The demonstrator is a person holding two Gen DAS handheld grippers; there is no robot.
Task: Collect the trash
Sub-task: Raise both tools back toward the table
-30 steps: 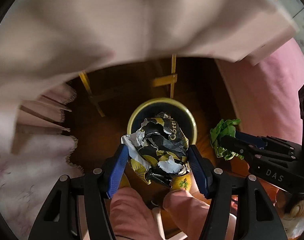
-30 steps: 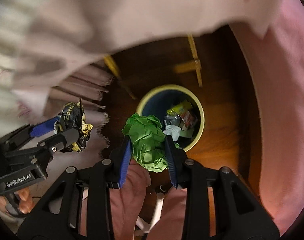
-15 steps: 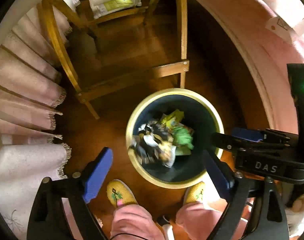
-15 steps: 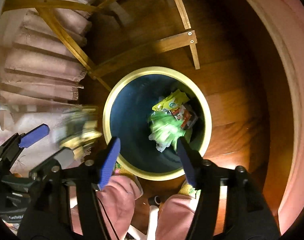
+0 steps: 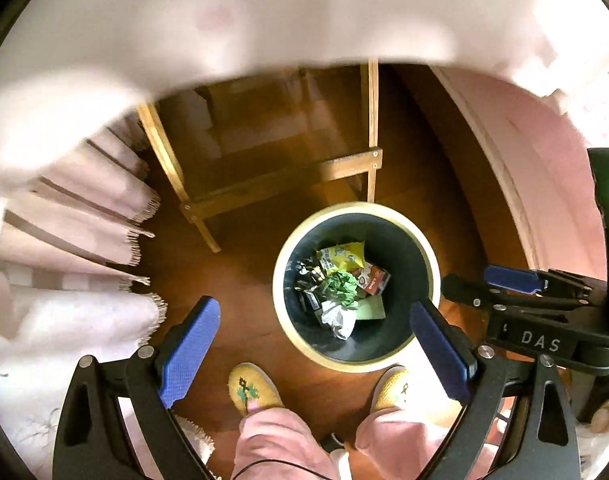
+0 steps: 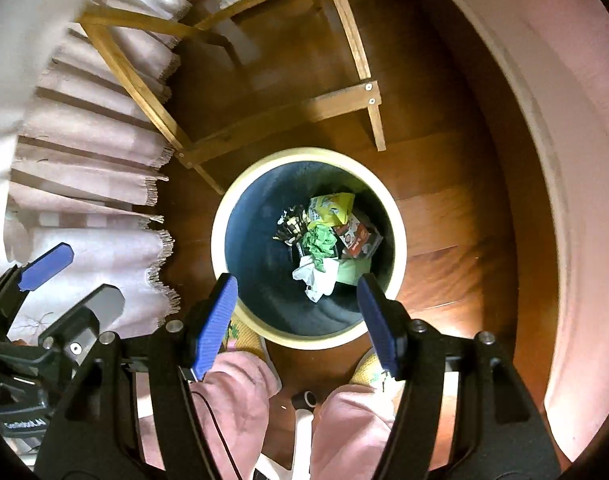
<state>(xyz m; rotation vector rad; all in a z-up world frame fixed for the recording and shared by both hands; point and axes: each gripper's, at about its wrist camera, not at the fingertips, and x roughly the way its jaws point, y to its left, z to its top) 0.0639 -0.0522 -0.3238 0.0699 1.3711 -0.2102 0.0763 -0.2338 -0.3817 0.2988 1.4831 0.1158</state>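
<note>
Trash sits in a loose heap at the bottom of the bin point(image 6: 398, 216), a round dark tub with a pale rim that stands on the wooden floor point(image 6: 444, 208) beside a wooden frame point(image 6: 284, 112), probably table legs. Pale fringed cloth point(image 5: 104, 208) hangs to one side and blurs across the top of the left view, hiding whatever surface it covers.

Both tongs hang above the bin, pointing down, which suits dropping rubbish straight in. Left tongs point(image 5: 316, 352) are spread wide with nothing between the blue pads. Right tongs point(image 6: 296, 320) are also wide apart and hold nothing.

In the heap, from larger to smaller: a yellow wrapper point(image 6: 332, 208), a red packet point(image 6: 358, 236), white crumpled paper point(image 6: 316, 276), a green crumpled wad point(image 6: 320, 240) and a black-and-gold crumpled wrapper point(image 6: 290, 226). Printing on them is too small to read. 2 yellow slippers point(image 5: 254, 390) stand just beside the bin; the far one is partly cut off by the tongs.
</note>
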